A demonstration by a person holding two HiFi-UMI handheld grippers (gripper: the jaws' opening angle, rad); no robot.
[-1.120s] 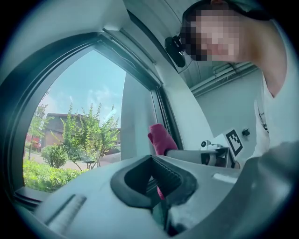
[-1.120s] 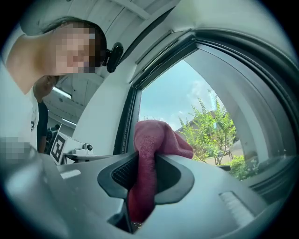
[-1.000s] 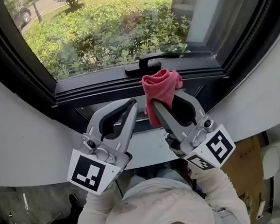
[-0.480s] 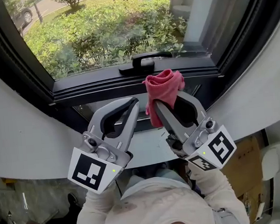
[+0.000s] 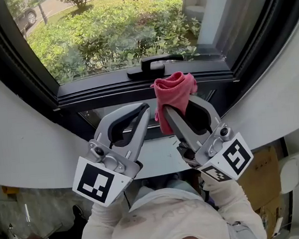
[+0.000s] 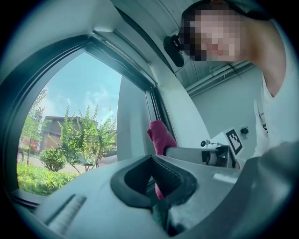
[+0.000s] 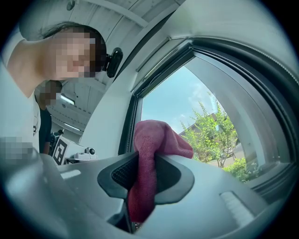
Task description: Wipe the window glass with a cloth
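Up at the near side of the window glass (image 5: 110,31), the red cloth (image 5: 174,90) bunches just near of the window handle (image 5: 152,65), pinched by the right gripper (image 5: 182,104), whose own view shows its tail clamped between ribbed pads (image 7: 122,173), while the left gripper (image 5: 144,108), pressed together on nothing, sits beside it over the pale ledge (image 5: 33,152).

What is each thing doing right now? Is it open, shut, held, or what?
red cloth: bunched up and pinched, its top poking out.
right gripper: shut on the red cloth.
left gripper: shut, holding nothing.
window handle: lying sideways along the frame.
window glass: see-through, with green bushes showing behind it.
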